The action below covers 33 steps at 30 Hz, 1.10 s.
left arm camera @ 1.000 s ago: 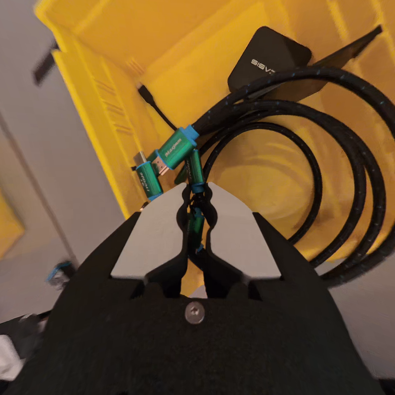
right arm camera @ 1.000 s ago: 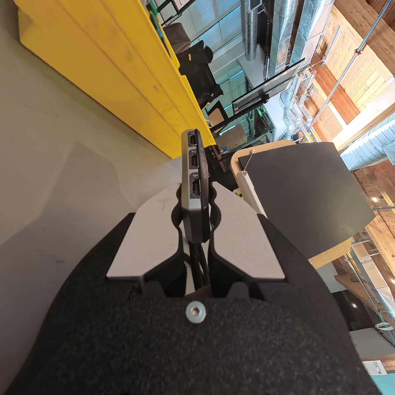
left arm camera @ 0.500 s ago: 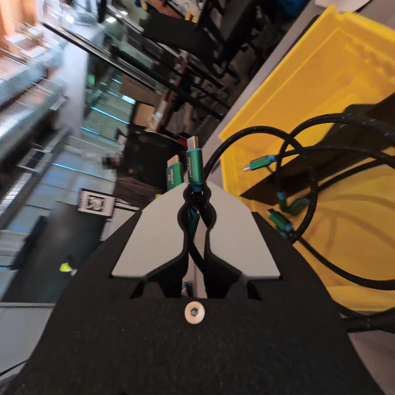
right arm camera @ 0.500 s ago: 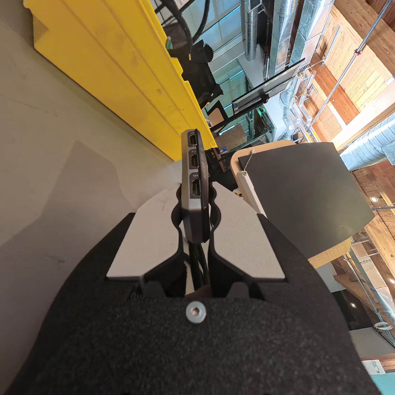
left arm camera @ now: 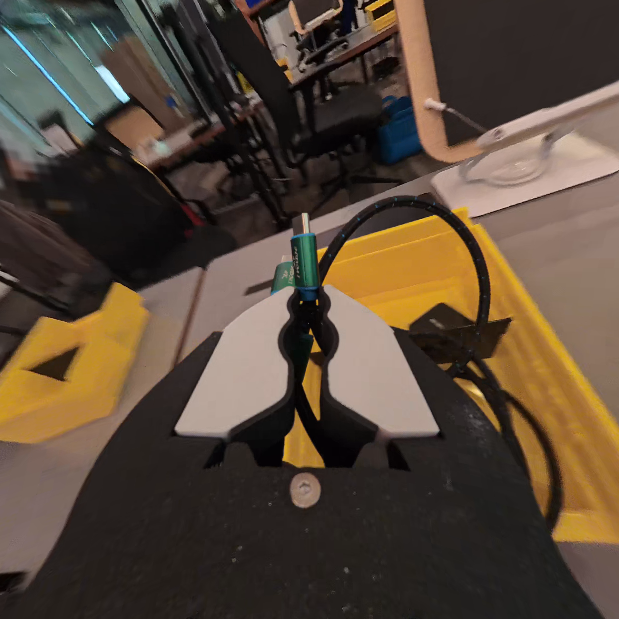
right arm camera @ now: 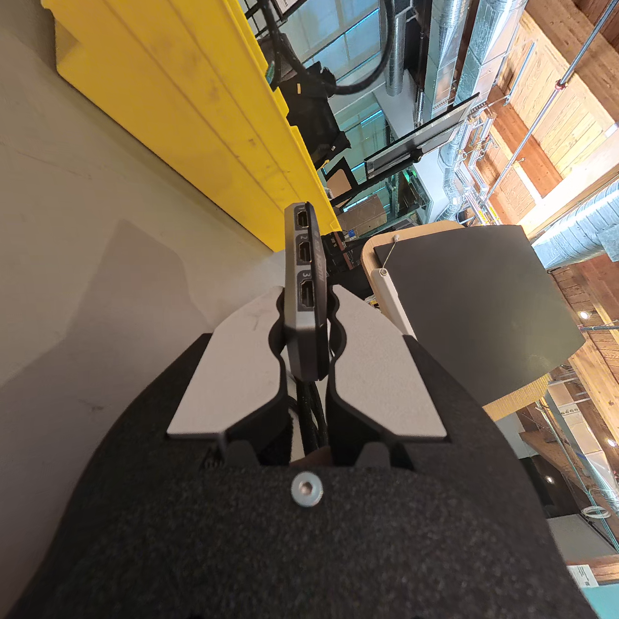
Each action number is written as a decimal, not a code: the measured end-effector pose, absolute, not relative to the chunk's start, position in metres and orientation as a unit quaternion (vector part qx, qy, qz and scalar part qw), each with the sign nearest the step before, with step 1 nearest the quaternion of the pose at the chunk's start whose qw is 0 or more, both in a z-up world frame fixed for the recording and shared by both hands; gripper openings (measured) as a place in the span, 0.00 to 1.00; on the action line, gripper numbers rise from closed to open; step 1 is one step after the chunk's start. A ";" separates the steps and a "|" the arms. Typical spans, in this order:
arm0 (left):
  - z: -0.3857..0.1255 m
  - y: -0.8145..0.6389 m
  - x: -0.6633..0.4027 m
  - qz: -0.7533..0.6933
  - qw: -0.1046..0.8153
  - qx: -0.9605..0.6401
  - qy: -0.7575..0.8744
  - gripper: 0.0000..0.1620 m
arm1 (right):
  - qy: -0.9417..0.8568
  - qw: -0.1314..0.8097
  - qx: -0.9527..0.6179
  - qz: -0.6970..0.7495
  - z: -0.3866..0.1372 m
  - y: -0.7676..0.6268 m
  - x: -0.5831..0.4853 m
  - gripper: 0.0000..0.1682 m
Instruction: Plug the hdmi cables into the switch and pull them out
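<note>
My left gripper is shut on a black braided HDMI cable just behind its green plug, which points forward and up. A second green plug sits just behind and left of it. The cable loops right and down into a yellow bin. My right gripper is shut on the dark grey HDMI switch, held edge-on with three empty ports facing me. Black cables run back from the switch between the fingers.
A black device lies in the yellow bin. A second yellow bin sits at the left on the grey table. A white lamp base and a dark panel stand beyond. The bin's outer wall fills the right wrist view's upper left. One gripper's finger ends stand about 30 cm off the other's.
My left gripper has lifted the plug out of the yellow bin and swung it to level, facing across the table. The right gripper holds the switch nearly still.
</note>
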<state>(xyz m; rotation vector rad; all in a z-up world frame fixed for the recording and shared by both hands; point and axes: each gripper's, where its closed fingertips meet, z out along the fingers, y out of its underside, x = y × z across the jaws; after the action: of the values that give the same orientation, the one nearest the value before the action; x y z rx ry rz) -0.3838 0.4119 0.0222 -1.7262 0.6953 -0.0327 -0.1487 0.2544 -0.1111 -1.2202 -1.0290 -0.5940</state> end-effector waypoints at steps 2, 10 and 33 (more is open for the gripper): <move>0.014 0.413 -0.376 -0.090 0.565 -0.769 0.285 0.06 | -0.455 0.658 -0.539 -0.263 -0.111 0.254 -0.149 0.13; 0.016 0.412 -0.345 -0.411 0.416 -0.784 0.205 0.06 | -0.453 0.660 -0.540 -0.259 -0.111 0.254 -0.148 0.13; -0.183 0.165 -0.291 -0.169 0.219 -0.726 0.630 0.07 | -0.463 0.659 -0.530 -0.267 -0.112 0.252 -0.149 0.13</move>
<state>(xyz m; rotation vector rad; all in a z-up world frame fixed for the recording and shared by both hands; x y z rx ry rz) -0.2910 0.1649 -0.1831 -2.0076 1.7423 -0.4674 -0.1493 0.2522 -0.1124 -1.1992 -1.0493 -0.6035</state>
